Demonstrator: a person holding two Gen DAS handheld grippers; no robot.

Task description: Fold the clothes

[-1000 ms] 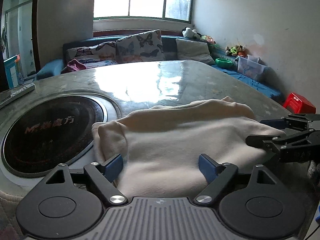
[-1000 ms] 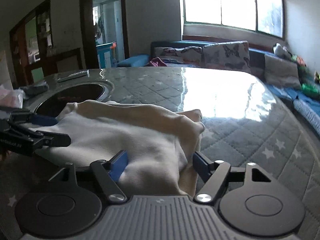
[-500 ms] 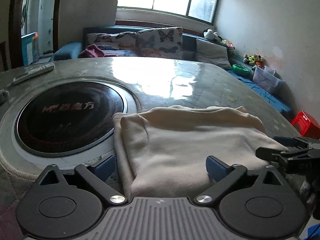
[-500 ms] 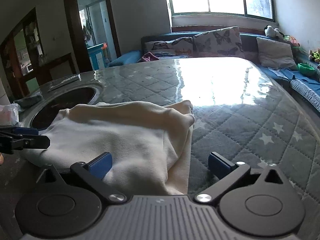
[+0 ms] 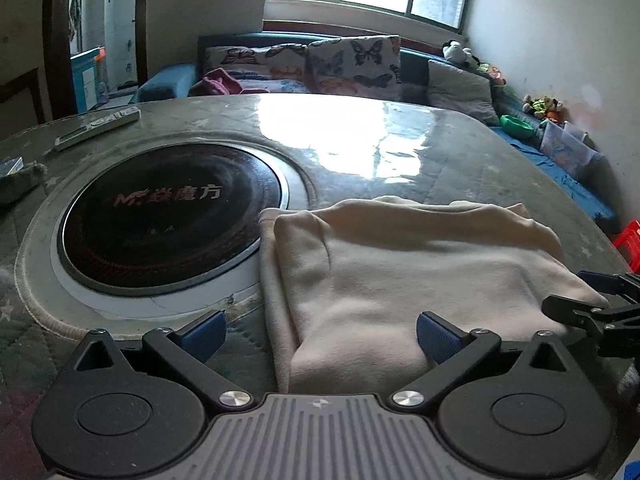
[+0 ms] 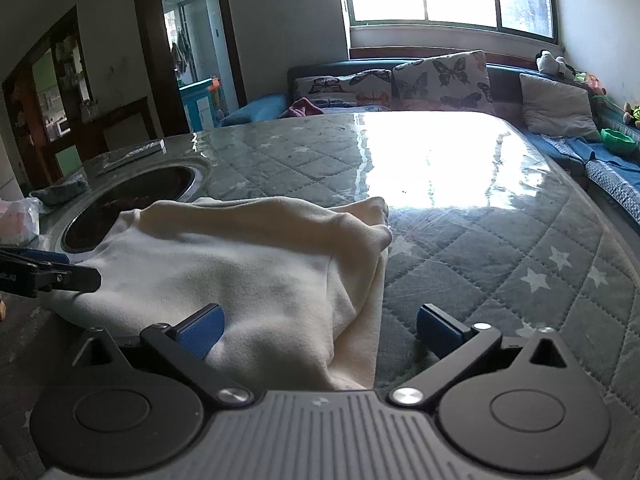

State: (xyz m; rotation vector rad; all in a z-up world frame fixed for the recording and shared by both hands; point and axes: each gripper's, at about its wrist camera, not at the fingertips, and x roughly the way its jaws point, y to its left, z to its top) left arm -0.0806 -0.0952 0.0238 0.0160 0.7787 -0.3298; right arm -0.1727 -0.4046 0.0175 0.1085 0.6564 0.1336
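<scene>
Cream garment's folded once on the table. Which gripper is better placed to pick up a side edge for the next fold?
Left, probably. The left gripper is open astride the cream garment's layered side edge. The right gripper is open too, but straddles a bunched, rumpled edge.

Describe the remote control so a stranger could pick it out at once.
Start at the round black cooktop set into the quilted table. Past its far left rim lies the remote control: a slim grey bar, flat and hard, unlike the soft cream garment nearby.
</scene>
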